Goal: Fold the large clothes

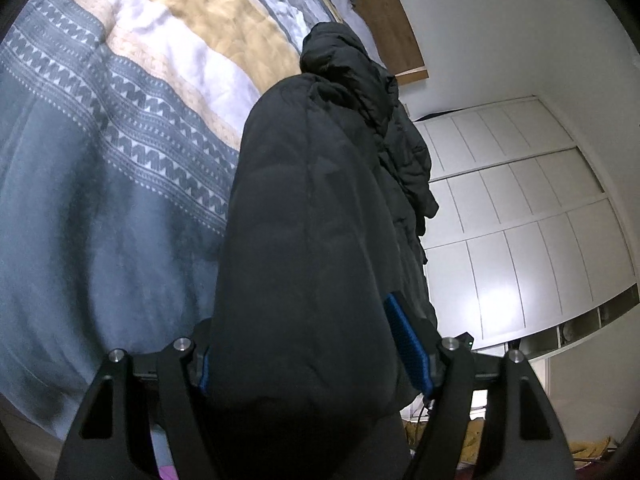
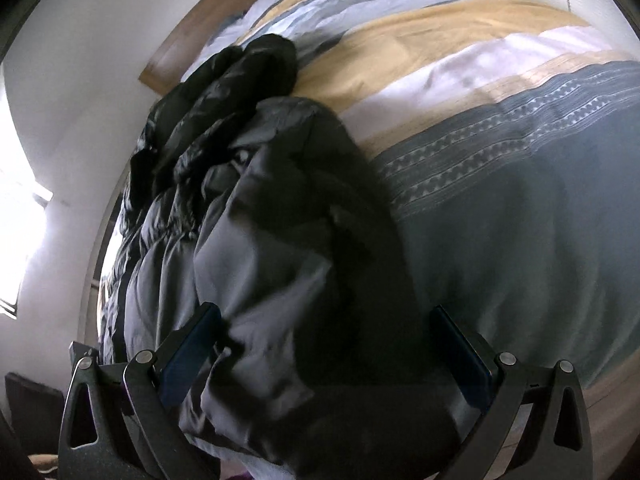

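Observation:
A large black puffer jacket (image 1: 316, 216) with a hood lies on a striped duvet and fills the middle of both views. In the left wrist view my left gripper (image 1: 308, 356) is shut on a thick fold of it, which bulges between the blue pads (image 1: 404, 332). In the right wrist view my right gripper (image 2: 324, 344) has its jaws spread wide around a bulky bunch of the jacket (image 2: 280, 240), and the fabric presses on both pads (image 2: 192, 344). The hood (image 2: 260, 64) lies at the far end, near the headboard.
The duvet (image 1: 100, 180) has blue-grey, white and yellow bands and covers the whole bed. A wooden headboard (image 1: 384, 20) stands at the far end. White wardrobe doors (image 1: 520, 220) stand beside the bed. A bright window (image 2: 24, 216) is at the left.

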